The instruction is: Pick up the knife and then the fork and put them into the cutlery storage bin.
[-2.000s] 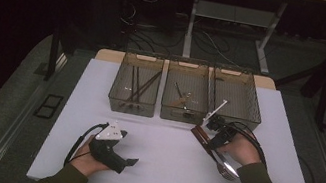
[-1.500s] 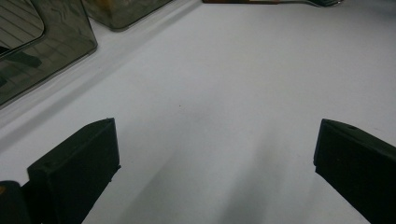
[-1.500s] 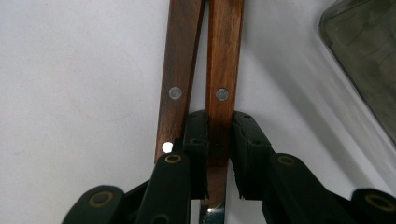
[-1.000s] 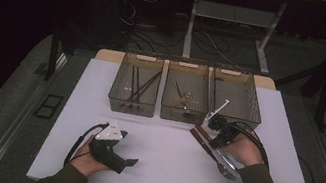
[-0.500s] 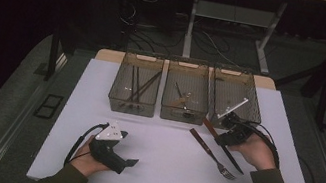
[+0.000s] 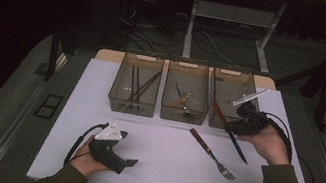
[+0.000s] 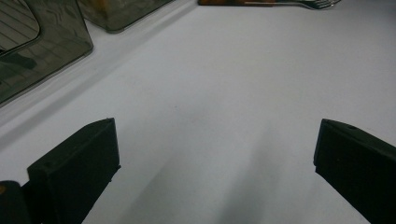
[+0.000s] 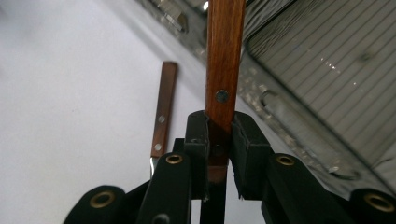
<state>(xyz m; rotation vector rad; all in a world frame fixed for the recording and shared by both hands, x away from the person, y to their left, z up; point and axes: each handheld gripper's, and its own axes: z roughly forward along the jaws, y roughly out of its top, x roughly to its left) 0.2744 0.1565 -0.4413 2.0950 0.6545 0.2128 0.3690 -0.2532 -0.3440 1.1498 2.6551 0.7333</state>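
My right gripper (image 6: pixel 241 127) is clamped on the wooden handle of a knife (image 8: pixel 223 70), lifted off the table (image 6: pixel 157 171), blade slanting toward five o'clock, handle toward the right bin (image 6: pixel 232 78) at eleven o'clock. A fork (image 6: pixel 212 153) lies flat at its eight o'clock. My left gripper (image 6: pixel 130 162) rests on the table at seven o'clock, jaws apart on nothing.

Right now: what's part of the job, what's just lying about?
In play: right gripper shut on knife; fork on table; three bins, right bin.
Idle: left gripper, open, resting on table; cables on floor.
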